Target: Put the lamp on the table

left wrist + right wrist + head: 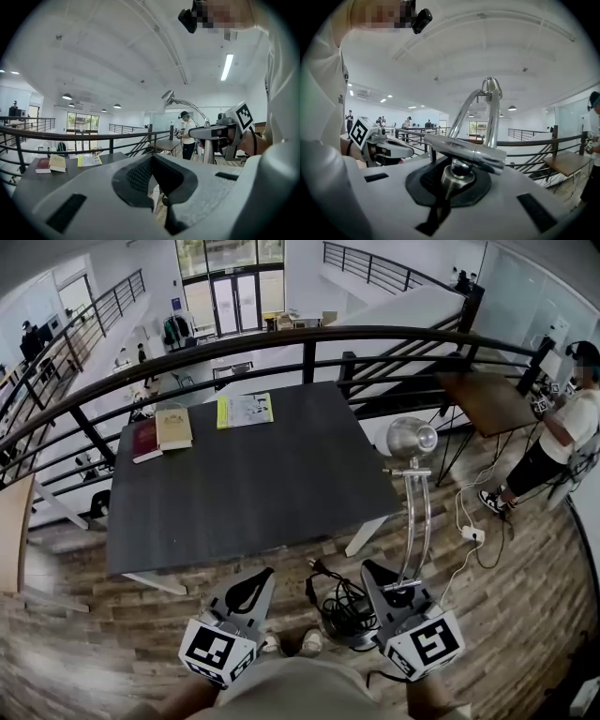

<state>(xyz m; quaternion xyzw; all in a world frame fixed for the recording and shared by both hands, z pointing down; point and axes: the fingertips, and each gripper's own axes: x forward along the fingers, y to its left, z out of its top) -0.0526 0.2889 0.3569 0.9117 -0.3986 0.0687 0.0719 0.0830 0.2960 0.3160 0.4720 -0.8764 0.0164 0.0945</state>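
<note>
A chrome desk lamp (419,512) stands upright off the right front corner of the dark table (253,484), its round head (412,439) level with the table's edge. My right gripper (398,589) is shut on the lamp's lower stem. In the right gripper view the lamp (487,117) rises from between the jaws of the right gripper (457,180). My left gripper (255,582) hovers at the table's front edge, shut with nothing in it. The left gripper view shows the left gripper (154,187), with the lamp (180,102) and the right gripper (220,133) to its right.
A red book (145,440), a tan book (174,427) and a yellow-green booklet (245,410) lie at the table's far side. A black cable bundle (342,606) lies on the wooden floor. A black railing (309,338) runs behind the table. A person (562,437) stands at a brown table (492,399).
</note>
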